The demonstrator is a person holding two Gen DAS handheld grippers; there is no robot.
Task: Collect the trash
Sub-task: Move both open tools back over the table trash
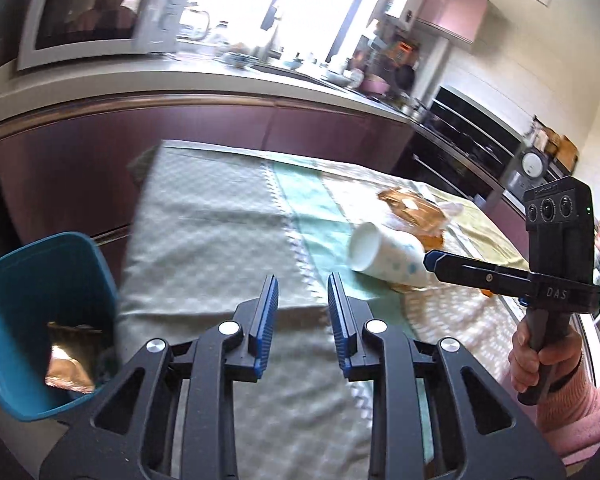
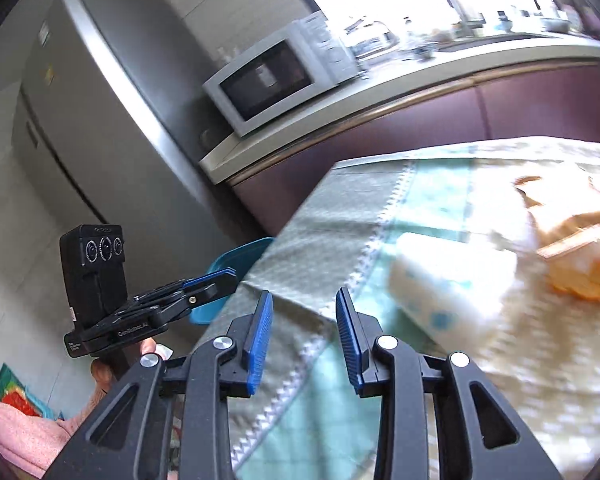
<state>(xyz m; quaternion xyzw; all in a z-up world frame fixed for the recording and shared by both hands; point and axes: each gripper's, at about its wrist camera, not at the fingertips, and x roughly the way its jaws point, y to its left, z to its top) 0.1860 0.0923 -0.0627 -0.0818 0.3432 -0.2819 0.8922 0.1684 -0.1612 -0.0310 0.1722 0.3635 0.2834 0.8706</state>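
A white paper cup with blue dots (image 1: 384, 256) lies on its side on the table's green cloth (image 1: 228, 240); it also shows in the right wrist view (image 2: 448, 292). Brown and orange wrappers (image 1: 414, 216) lie behind it, seen blurred in the right wrist view (image 2: 580, 248). A teal bin (image 1: 32, 312) stands at the table's left edge with a golden wrapper (image 1: 68, 356) inside. My left gripper (image 1: 302, 284) is open and empty over the cloth. My right gripper (image 2: 304, 300) is open and empty, left of the cup; in the left wrist view (image 1: 430, 260) its tip is by the cup's base.
A kitchen counter (image 1: 204, 76) with a microwave (image 1: 96, 16) runs behind the table. A grey fridge (image 2: 84, 120) stands to the left. An oven (image 1: 472, 140) is at the back right. The bin's rim (image 2: 236, 256) shows beyond the table edge.
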